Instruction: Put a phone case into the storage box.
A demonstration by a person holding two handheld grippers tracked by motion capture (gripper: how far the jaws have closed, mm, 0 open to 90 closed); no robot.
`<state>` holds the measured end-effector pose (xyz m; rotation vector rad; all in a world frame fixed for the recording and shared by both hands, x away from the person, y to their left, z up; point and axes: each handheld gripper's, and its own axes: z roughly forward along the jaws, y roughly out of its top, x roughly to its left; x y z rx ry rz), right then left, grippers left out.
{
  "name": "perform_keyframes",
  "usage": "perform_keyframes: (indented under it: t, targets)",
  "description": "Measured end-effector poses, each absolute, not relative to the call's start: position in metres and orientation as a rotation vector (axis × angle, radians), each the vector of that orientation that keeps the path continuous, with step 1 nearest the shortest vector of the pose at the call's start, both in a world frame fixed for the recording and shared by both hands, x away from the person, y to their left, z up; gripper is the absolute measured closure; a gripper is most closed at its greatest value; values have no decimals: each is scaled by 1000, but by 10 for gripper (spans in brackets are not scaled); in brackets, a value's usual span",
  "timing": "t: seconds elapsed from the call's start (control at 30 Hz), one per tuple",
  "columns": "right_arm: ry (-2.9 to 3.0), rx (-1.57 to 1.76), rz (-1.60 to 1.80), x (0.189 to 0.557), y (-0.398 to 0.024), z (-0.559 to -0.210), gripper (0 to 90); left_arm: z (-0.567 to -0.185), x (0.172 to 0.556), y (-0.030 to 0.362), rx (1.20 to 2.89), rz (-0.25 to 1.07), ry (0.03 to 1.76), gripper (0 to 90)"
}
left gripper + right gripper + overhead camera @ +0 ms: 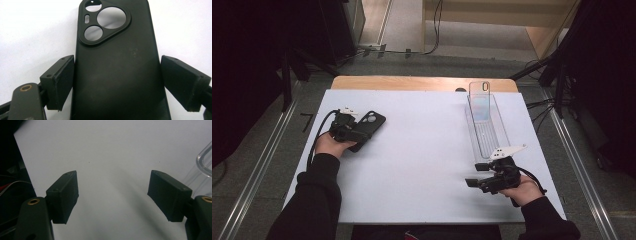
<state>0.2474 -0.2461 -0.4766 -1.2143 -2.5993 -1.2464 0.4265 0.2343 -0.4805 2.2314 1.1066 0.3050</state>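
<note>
Right gripper [473,182] at 5 o'clock on the desk [427,165]: jaws wide, nothing between them, parked just short of the clear tray [487,131]. Left gripper [117,82] at 9 o'clock: jaws straddling the black phone case [117,62], which lies flat, camera cut-out pointing away. Left pad about touching the case edge, right pad apart; not yet clamped. Advised: centre on the case, close evenly on both long edges, then lift level. Farther off, at 1 o'clock, clear phone case [479,102] leaning in the tray.
</note>
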Motion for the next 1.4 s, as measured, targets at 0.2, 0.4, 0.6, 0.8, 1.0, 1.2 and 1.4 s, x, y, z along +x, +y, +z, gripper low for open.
perform_keyframes:
  t: [0.2,0.4,0.6,0.8,1.0,1.2,1.4]
  targets:
    - [-2597,-1219,-1290,247,-247,-475,224,-470,423,232,2215,249,1112,152]
    - [-2586,-1227,-1349,247,-248,-472,219,-458,414,225,2200,184,1101,152]
    - [-2571,-1239,-1344,248,-247,-471,217,-448,404,219,2190,139,1092,151]
    - [-2584,-1242,-1341,248,-245,-467,217,-442,394,210,2172,84,1077,151]
    - [-2587,-1244,-1349,248,-244,-464,216,-440,380,194,2190,56,1037,151]
    - [-2585,-1263,-1351,247,-242,-461,216,-439,367,182,2190,29,1012,150]
    - [-2571,-1302,-1326,249,-238,-460,216,-438,353,170,2197,18,980,150]
